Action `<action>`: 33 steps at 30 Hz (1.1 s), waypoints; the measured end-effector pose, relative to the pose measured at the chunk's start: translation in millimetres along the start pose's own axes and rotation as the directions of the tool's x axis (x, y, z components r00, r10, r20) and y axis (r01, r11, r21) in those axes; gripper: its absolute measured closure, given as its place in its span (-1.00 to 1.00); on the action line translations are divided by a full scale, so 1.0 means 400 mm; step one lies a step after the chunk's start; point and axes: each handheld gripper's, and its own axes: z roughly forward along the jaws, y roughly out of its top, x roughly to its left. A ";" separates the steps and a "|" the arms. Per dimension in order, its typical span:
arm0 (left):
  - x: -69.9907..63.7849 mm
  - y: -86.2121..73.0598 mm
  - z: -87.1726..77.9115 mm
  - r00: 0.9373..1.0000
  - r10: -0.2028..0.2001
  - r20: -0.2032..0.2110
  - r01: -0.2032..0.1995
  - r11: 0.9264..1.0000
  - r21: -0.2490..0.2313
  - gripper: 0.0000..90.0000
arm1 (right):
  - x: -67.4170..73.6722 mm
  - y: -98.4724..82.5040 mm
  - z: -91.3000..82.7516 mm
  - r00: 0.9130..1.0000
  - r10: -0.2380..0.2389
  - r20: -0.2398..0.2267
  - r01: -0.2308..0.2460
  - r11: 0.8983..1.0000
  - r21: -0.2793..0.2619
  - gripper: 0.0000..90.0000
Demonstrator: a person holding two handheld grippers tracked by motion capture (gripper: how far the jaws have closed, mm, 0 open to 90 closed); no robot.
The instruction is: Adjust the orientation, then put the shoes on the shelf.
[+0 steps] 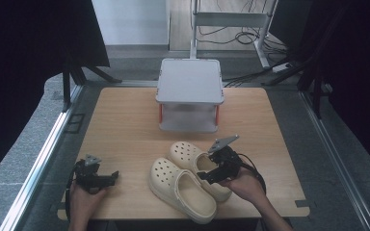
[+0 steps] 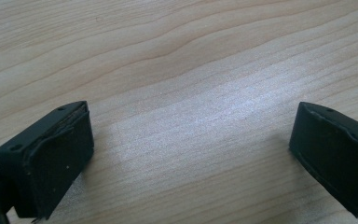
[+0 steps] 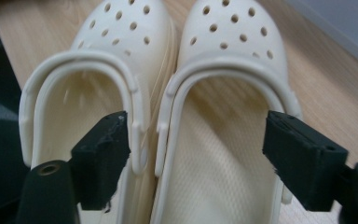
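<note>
While the left gripper (image 1: pixel 110 176) rests with jaws spread over bare table (image 2: pixel 191 70), the right gripper (image 3: pixel 196 154) hangs spread, one clog (image 3: pixel 223 140) between its jaws, the other clog (image 3: pixel 98 70) beside; nothing appears grasped yet.

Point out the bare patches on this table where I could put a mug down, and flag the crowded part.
Bare wood lies left of the grey shelf unit down to the left gripper, and along the table's right side beside the shelf. A narrower strip runs between the shelf and the clogs. The front centre is crowded: both clogs lie there, with the right gripper open over them.
</note>
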 end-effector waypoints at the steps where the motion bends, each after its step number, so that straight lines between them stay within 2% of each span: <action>1: 0.000 0.000 0.000 1.000 0.000 0.000 0.000 1.000 0.000 -1.00 | 0.002 -0.004 0.002 1.000 -0.005 0.003 0.005 1.000 0.005 -0.64; 5: 0.000 0.000 0.000 1.000 0.000 0.000 0.000 1.000 0.000 -1.00 | 0.011 -0.017 0.013 1.000 -0.019 -0.020 0.019 1.000 0.002 -0.73; 11: 0.000 0.000 0.000 1.000 -0.001 -0.001 0.001 1.000 0.000 -1.00 | 0.036 -0.019 0.052 0.998 -0.059 -0.036 0.060 0.998 0.032 -1.00; 20: -0.001 0.000 0.000 1.000 -0.003 0.000 0.003 1.000 -0.002 -1.00 | 0.058 -0.007 0.126 0.993 -0.106 -0.053 0.110 0.991 0.082 -0.98; 25: -0.001 0.000 0.000 1.000 -0.003 0.000 0.003 1.000 -0.003 -1.00 | 0.062 -0.003 0.158 0.997 -0.071 -0.042 0.074 0.995 0.071 -0.71; 27: -0.001 0.000 0.000 1.000 -0.004 0.000 0.004 1.000 -0.003 -1.00 | 0.061 -0.001 0.165 0.998 -0.055 -0.042 0.057 0.996 0.066 -0.69; 30: -0.001 0.000 0.000 1.000 -0.004 0.000 0.004 1.000 -0.003 -1.00 | 0.065 0.006 0.168 0.997 -0.071 -0.018 0.072 0.995 0.063 -0.54; 33: -0.001 0.000 0.000 1.000 -0.003 0.000 0.003 1.000 -0.002 -1.00 | 0.070 0.016 0.164 0.997 -0.082 0.014 0.081 0.995 0.059 -0.22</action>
